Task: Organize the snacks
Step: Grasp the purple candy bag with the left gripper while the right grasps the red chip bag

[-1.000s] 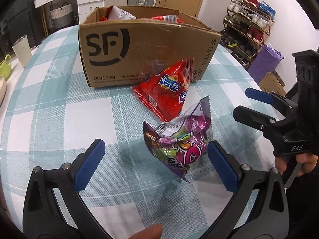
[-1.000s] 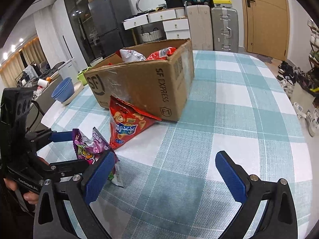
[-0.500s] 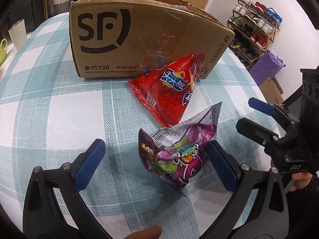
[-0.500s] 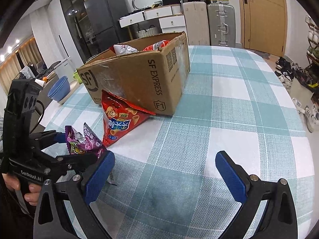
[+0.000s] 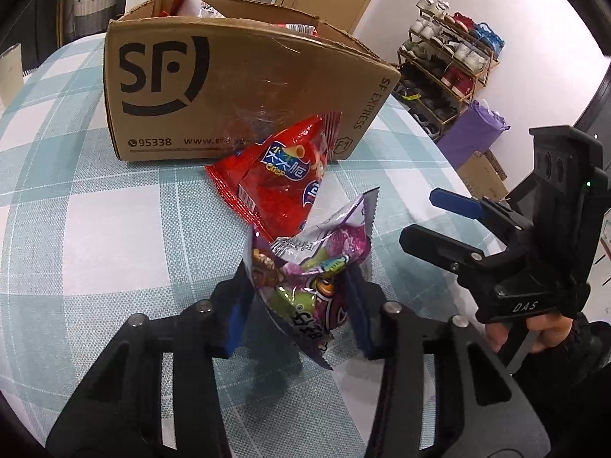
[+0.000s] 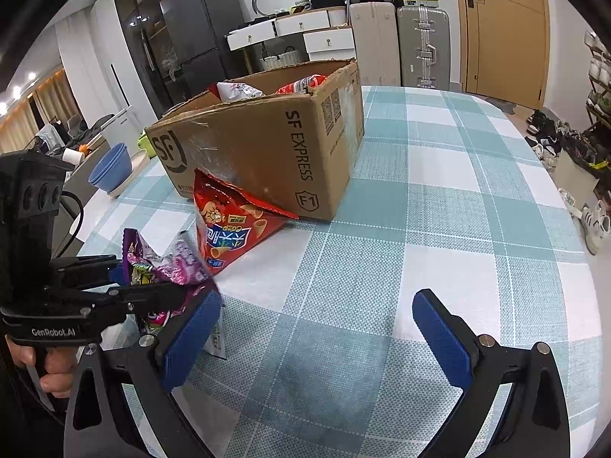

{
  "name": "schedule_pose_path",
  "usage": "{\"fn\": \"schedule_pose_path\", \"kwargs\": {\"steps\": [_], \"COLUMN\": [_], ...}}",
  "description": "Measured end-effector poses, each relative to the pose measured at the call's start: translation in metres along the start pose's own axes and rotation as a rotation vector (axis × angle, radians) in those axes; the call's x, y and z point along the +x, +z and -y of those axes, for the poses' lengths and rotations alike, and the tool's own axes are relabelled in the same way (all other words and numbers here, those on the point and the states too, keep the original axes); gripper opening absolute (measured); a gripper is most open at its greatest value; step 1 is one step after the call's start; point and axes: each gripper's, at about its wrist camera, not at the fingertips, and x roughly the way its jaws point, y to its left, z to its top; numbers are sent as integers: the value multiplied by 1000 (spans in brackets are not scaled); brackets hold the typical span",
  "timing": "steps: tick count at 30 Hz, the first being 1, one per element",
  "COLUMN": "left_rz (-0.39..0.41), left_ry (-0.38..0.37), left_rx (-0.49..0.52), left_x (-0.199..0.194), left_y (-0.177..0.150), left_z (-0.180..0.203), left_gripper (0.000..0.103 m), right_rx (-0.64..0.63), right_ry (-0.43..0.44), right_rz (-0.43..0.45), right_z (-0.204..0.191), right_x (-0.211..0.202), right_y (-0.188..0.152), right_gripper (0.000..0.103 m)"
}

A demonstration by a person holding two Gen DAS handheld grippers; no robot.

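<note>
My left gripper [image 5: 298,305] is shut on a purple snack bag [image 5: 313,274], which stands tilted between the blue pads just above the checked tablecloth. The bag also shows in the right wrist view [image 6: 168,267], held by the left gripper [image 6: 126,286]. A red snack bag [image 5: 282,187] leans against the front of the open SF cardboard box [image 5: 214,87], which holds several snack packs. The red bag [image 6: 229,233] and box [image 6: 275,152] also show in the right wrist view. My right gripper [image 6: 317,328] is open and empty over the table; it also shows in the left wrist view [image 5: 431,217].
The round table has a teal and white checked cloth [image 6: 439,198]. Blue bowls [image 6: 110,168] sit at its far left edge. A shoe rack [image 5: 446,61] and a purple bag [image 5: 473,133] stand on the floor beyond the table's right side.
My left gripper has moved forward around the purple snack bag and closed on it. The right gripper has stayed open and nearly still.
</note>
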Motion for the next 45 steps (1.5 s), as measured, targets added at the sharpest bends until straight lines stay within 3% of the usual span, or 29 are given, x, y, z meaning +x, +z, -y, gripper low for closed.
{"fn": "schedule_pose_path", "kwargs": {"steps": [6,22,31,40,45], "left_rz": [43,144,170,181,180], "left_ry": [-12,25,66,94,103], "left_rx": [13,-113,-150,-168,-172], "left_x": [-21,-83,-94,-99,-99], "left_y": [-6,-32,-29,-24,-22], "left_z": [-7,-68,-85,-89,-88], "left_gripper": [29,29,29,29,29], "right_rx": [-6,18,61,96,107], "right_ry": [-5,70,107,119,114], "right_rz": [-11,-60,-46,-66,-55], "right_z": [-4,-37,-52,-54,-53], "right_x": [3,45,64,84,86], "right_y": [1,27,49,55,57], "right_gripper": [102,102,102,89,64]}}
